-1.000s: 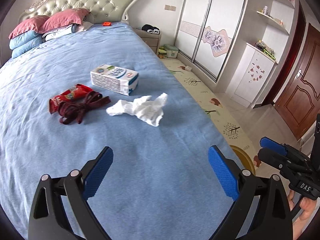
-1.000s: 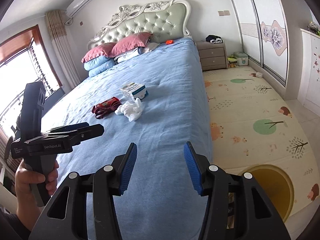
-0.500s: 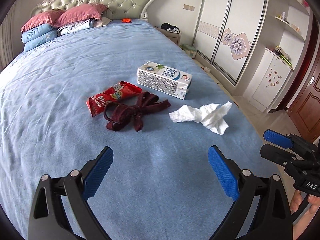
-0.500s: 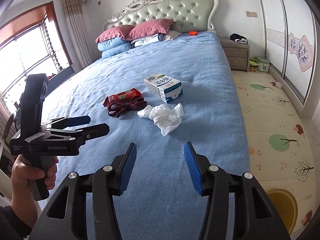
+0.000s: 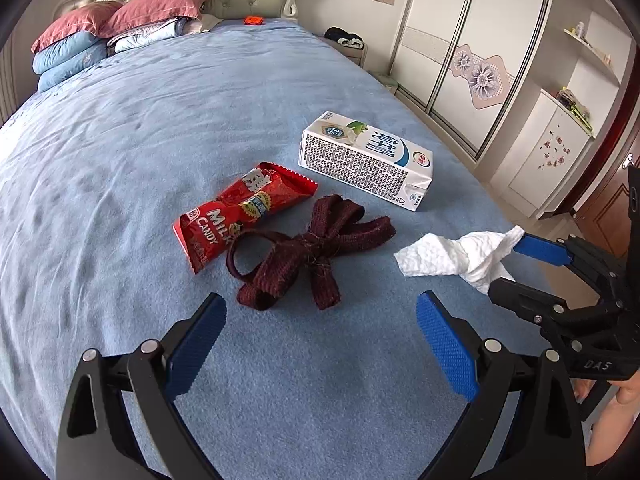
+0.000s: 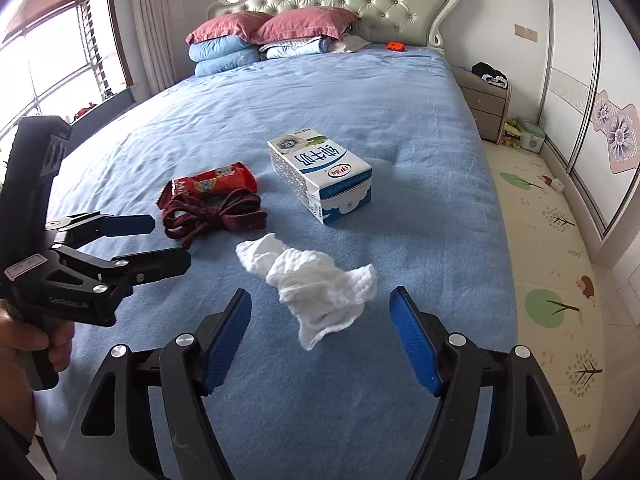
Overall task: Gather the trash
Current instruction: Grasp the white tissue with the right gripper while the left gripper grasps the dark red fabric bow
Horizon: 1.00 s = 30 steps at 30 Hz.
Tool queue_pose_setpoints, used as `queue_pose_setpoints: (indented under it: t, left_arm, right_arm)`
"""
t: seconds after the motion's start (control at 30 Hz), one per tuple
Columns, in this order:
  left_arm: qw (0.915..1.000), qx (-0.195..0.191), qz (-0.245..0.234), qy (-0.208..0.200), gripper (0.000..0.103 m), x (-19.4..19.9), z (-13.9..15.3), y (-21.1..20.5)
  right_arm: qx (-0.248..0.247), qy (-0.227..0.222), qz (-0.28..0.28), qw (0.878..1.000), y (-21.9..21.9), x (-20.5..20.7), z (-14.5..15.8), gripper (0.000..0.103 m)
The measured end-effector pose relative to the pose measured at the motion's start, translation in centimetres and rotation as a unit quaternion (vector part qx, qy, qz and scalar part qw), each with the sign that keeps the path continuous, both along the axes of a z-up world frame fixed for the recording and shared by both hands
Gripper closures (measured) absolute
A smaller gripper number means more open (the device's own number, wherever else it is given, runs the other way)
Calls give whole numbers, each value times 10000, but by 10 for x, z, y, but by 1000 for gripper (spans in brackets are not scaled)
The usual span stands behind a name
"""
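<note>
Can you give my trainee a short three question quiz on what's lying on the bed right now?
1. True or false: the milk carton stands upright on the bed.
2. Which thing lies between the open fingers of the right hand-held gripper? A) candy wrapper B) tissue C) hair tie
3. Fill in: the dark red hair tie lies partly against the red ____.

Key
1. False: it lies on its side.
2. B: the crumpled white tissue sits just ahead, between the fingers, not yet gripped. The left hand-held gripper is open too, facing the hair tie.
3. candy wrapper.
</note>
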<state>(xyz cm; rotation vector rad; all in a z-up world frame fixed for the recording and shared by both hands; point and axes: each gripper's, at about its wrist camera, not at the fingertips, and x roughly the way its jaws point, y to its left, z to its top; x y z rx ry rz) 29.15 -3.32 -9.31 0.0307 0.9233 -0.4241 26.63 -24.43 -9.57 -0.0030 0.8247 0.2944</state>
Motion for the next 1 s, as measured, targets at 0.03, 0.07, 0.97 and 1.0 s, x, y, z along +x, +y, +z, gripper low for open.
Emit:
queue_pose_setpoints:
  t: [0.03, 0.07, 0.97, 1.0]
  left_arm:
    - [10000, -15, 1, 28, 7, 3, -1, 0]
    - [10000, -6, 16, 49, 7, 6, -2, 1]
    - [9998, 145, 107, 127, 76, 28, -15, -4]
    - [9998, 117, 104, 126, 77, 26, -15, -4]
  right_arm:
    - [-10, 69, 25, 10000, 0, 8, -4, 33]
    - [-15, 168, 45, 9998, 1, 15, -7, 33]
    - [625, 12, -46, 9980, -25, -4, -2, 72]
    - [645, -3, -47, 9979, -25, -6, -1, 72]
